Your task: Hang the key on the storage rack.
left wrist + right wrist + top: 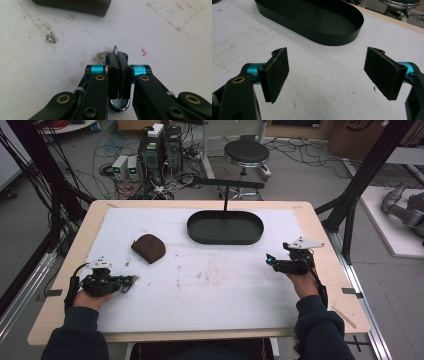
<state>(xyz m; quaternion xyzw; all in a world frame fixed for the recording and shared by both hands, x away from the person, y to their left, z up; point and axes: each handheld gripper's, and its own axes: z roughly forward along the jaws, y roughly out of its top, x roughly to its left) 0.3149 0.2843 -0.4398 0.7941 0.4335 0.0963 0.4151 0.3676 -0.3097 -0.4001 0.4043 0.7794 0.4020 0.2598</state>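
Clamping a small metal ring point(119, 104), my left gripper point(131, 280) sits lower left; my right gripper point(270, 260) gapes, right of centre.

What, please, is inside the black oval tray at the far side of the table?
Nothing: the black oval tray shows a bare dark floor, also in the right gripper view. Its near wall hides a thin strip of that floor.

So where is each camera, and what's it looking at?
High view: above the person's side, looking forward and down on the table; both forearms show.
Left gripper view: on the left hand-held gripper, looking along shut jaws pinching a metal ring.
Right gripper view: on the right hand-held gripper, jaws open, facing the tray.
High and right share the tray.
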